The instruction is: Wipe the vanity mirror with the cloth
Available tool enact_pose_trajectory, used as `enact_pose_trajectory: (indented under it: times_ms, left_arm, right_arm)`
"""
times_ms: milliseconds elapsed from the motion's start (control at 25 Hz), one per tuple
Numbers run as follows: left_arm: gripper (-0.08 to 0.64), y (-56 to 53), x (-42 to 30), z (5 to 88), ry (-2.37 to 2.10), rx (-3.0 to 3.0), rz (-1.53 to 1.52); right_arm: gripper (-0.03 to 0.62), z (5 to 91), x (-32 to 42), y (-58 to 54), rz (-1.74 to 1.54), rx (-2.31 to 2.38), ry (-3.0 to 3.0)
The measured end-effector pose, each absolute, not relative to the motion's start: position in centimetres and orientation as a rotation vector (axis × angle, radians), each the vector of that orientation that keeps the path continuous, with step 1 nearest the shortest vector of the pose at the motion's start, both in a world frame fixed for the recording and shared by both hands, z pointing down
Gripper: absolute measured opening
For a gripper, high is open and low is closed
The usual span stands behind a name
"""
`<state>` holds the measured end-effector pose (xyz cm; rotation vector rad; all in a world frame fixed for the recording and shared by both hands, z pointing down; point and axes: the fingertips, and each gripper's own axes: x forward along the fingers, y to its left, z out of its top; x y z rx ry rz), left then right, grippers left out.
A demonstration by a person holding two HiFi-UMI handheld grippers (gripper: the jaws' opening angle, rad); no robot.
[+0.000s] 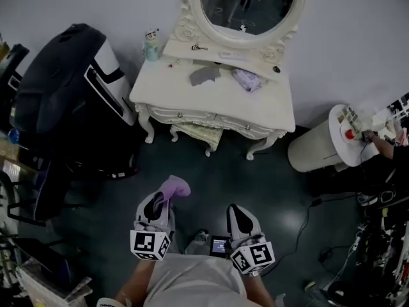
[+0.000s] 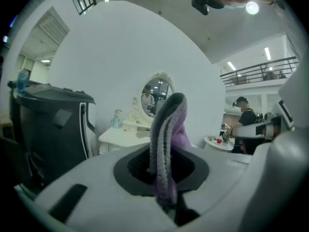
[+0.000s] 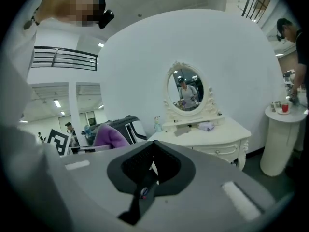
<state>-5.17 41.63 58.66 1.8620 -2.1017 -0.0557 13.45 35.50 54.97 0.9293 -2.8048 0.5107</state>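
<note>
The left gripper (image 1: pixel 161 203) is held low in front of the person. Its jaws are pinched on a purple fleecy cloth (image 1: pixel 174 187), whose folded bulk stands out beyond the tips. In the left gripper view the cloth (image 2: pixel 167 144) rises from between the pressed pads as a doubled purple and grey strip. The right gripper (image 1: pixel 236 213) hangs just beside the left one, apart from it. The right gripper view shows its jaws pressed together on nothing.

Both grippers are over the dark floor (image 1: pixel 255 190), well apart from the cream carved vanity table (image 1: pixel 211 101) set against the white wall. The oval vanity mirror in a cream scrolled frame (image 1: pixel 246 5) stands upright at the table's back edge.

Below the mirror, near that edge, a flat grey rag (image 1: pixel 204 75) lies on the tabletop. Just to its right lies a crumpled pale lilac bundle (image 1: pixel 248 80). A small pale green bottle (image 1: pixel 151 45) stands at the back left corner. A cream padded stool (image 1: pixel 195 133) sits under the front edge. A bulky black and white chair (image 1: pixel 64 88) stands to the left of the table and a white round pedestal (image 1: pixel 316 147) to its right.
</note>
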Motion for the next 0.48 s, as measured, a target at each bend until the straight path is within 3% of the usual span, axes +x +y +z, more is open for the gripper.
enact_pose_trajectory:
  times_ms: [120, 240, 480]
  left_arm:
    - [0.054, 46.7, 3.5, 59.2, -2.037, 1.766, -0.142]
    - [0.054, 50.5, 9.2, 58.8, -1.921, 1.881, -0.044]
    - [0.054, 56.5, 11.1, 57.2, -1.839, 1.93, -0.068]
  right_arm:
    - [0.006, 56.6, 19.2, 38.2, 0.538, 0.851, -2.761]
    - [0.008, 57.1, 22.6, 40.9, 0.569, 0.88, -2.754]
    - [0.008, 54.9, 25.0, 47.1, 0.531, 1.044, -2.764]
